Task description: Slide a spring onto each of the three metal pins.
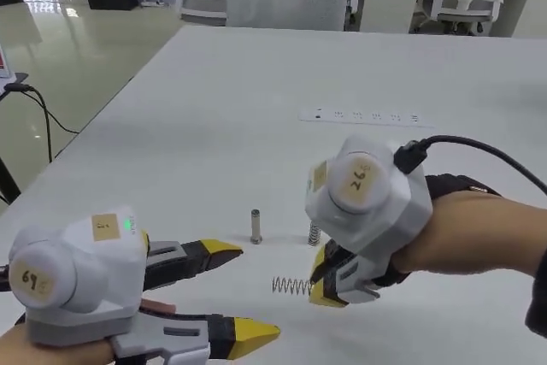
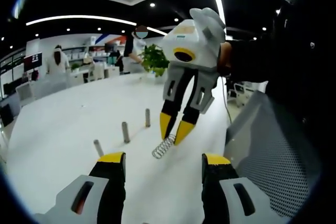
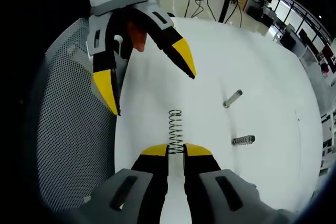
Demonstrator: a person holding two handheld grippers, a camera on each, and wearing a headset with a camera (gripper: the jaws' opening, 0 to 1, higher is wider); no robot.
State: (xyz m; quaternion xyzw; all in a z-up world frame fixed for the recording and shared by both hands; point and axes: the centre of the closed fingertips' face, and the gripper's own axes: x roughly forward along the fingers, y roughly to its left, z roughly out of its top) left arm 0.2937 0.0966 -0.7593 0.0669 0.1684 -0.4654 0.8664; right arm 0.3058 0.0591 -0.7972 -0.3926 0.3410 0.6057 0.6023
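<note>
A loose spring [image 1: 291,285] lies level just above the white table [image 1: 214,126], its right end pinched in my right gripper [image 1: 329,284], which is shut on it. In the right gripper view the spring [image 3: 175,128] sticks out forward from the shut right gripper [image 3: 177,150]. A bare metal pin [image 1: 255,226] stands upright, and a second pin [image 1: 314,233] beside it wears a spring and is partly hidden by the right gripper. The left gripper view shows three pins in a row, the nearest pin [image 2: 98,148] bare. My left gripper [image 1: 244,290] is open and empty, left of the spring.
A white power strip [image 1: 366,115] lies farther back on the table. A black cable [image 1: 479,151] runs from the right gripper. Chairs [image 1: 286,2] stand at the far end, and a mesh chair back [image 3: 68,103] is close by.
</note>
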